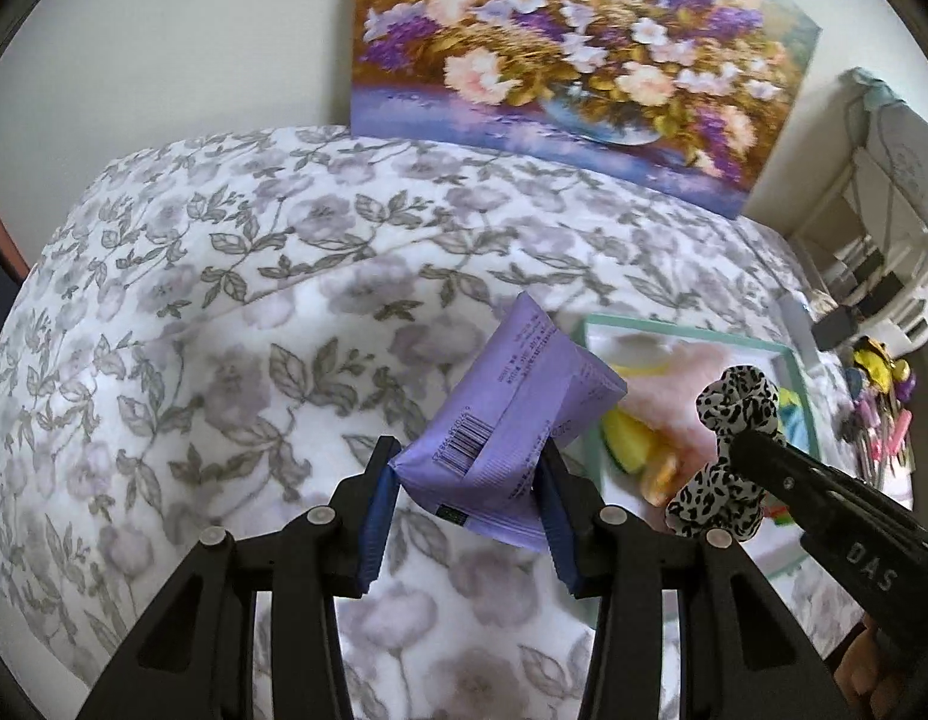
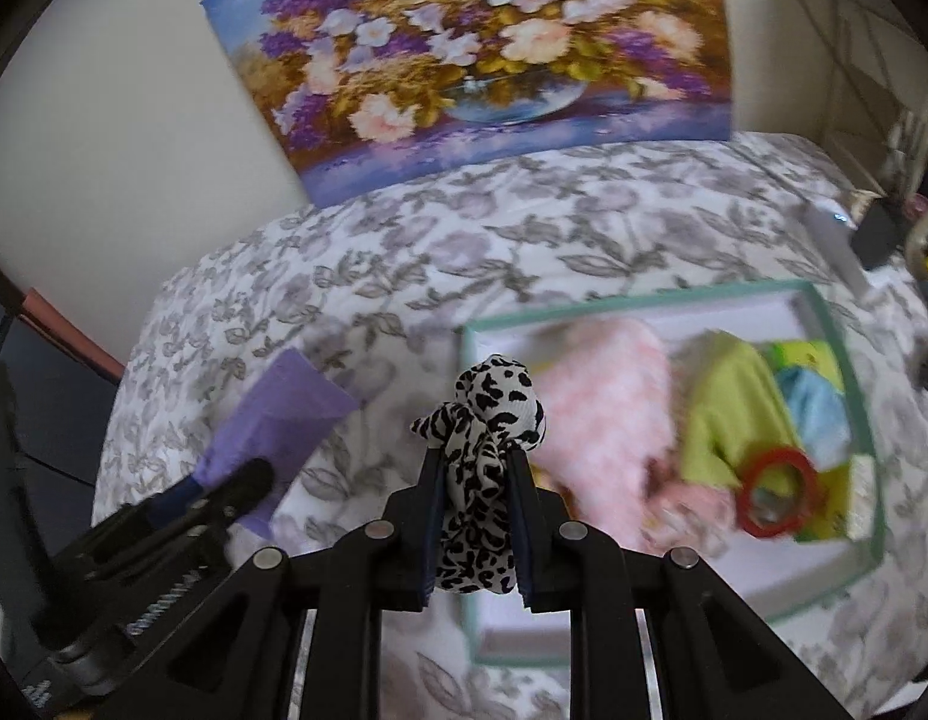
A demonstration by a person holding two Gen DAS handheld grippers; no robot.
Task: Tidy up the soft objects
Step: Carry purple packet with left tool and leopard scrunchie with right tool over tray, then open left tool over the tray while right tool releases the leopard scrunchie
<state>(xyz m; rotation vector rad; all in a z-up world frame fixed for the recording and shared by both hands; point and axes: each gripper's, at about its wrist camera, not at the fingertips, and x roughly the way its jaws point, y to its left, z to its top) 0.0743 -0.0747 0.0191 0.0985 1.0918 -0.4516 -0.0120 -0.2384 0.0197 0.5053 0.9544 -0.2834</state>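
Currently the left gripper [image 1: 467, 480] is clamped on the purple packet [image 1: 512, 414], only at its lower corner, so it may slip out. The right gripper [image 2: 473, 474] is clamped on the leopard scrunchie [image 2: 485, 450], which can fall short of the tray [image 2: 848, 354] at 2 o'clock.

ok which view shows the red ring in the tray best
The right wrist view: the red ring lies in full on the green cloth inside the tray, though blurred. In the left wrist view the right gripper and its spotted scrunchie hide it.
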